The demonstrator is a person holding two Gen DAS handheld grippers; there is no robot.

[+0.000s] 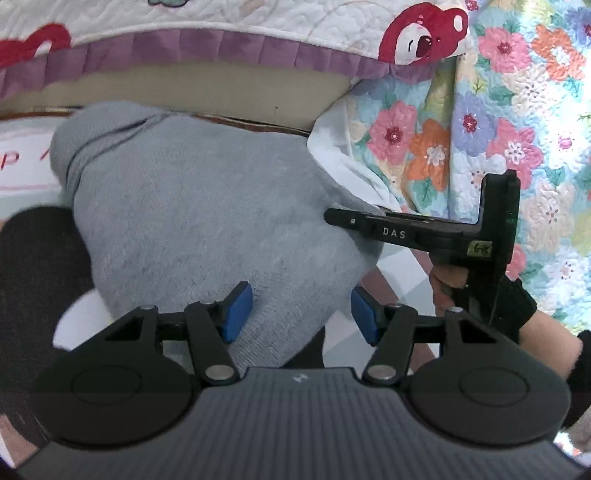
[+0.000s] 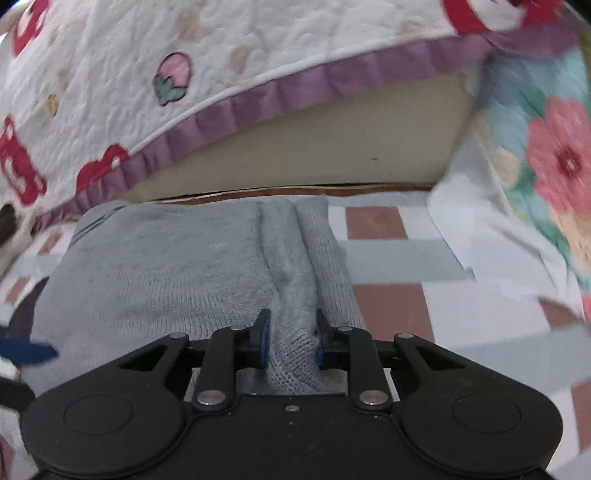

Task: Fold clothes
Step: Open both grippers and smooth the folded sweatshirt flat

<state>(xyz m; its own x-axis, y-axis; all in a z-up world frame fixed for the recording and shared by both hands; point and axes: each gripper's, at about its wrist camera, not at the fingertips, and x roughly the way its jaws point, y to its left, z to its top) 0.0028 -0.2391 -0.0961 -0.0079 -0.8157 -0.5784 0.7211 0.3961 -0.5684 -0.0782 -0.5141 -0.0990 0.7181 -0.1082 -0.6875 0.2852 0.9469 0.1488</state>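
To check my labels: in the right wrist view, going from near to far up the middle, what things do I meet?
right gripper, closed on a fold of the grey sweater → beige mattress side → purple frill → white quilt with a strawberry print.

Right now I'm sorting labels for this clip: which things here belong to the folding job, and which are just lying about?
Part of the job:
grey knit garment
right claw, closed on a ridge of the knit
left claw, pads apart over the knit

Just lying about:
strawberry-print quilt with purple frill
floral quilt
checked floor mat
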